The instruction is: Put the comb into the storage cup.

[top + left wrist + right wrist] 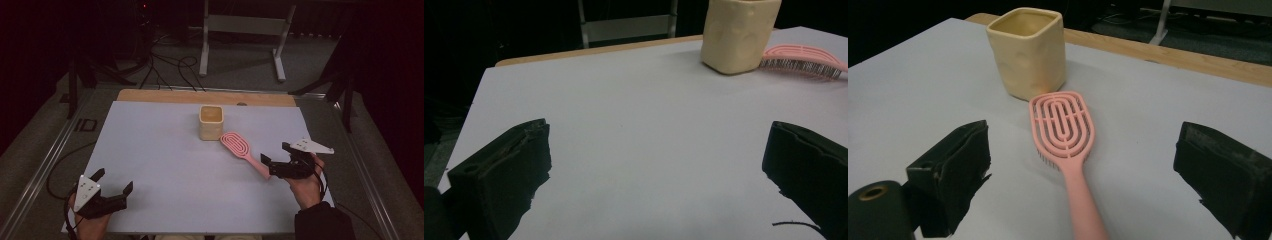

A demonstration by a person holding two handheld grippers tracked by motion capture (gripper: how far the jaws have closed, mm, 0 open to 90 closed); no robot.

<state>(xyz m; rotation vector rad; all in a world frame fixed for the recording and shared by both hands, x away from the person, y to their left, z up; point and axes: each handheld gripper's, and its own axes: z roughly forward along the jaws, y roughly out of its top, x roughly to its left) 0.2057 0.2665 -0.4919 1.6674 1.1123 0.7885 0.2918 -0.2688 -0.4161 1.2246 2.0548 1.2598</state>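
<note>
Right gripper view: the pink hairbrush (1064,131) lies between the right hand-held gripper (1088,175)'s spread jaws, handle nearest, head toward 12 o'clock.

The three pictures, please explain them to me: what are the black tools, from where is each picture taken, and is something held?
There is no robot. A person sits at a table covered by a pale sheet and holds a hand tool in each hand, each with two black jaws.

The high view looks down from above. The left gripper is at the near left corner, the right gripper at the right. The other two views come from a small camera on each tool, looking along its own jaws.

On the table stand a cream square cup and, beside it, a pink hairbrush lying bristles down.

Nothing is held. Both pairs of jaws are open. In the right gripper view the handle of the hairbrush lies between the open jaws, not yet pinched.
</note>
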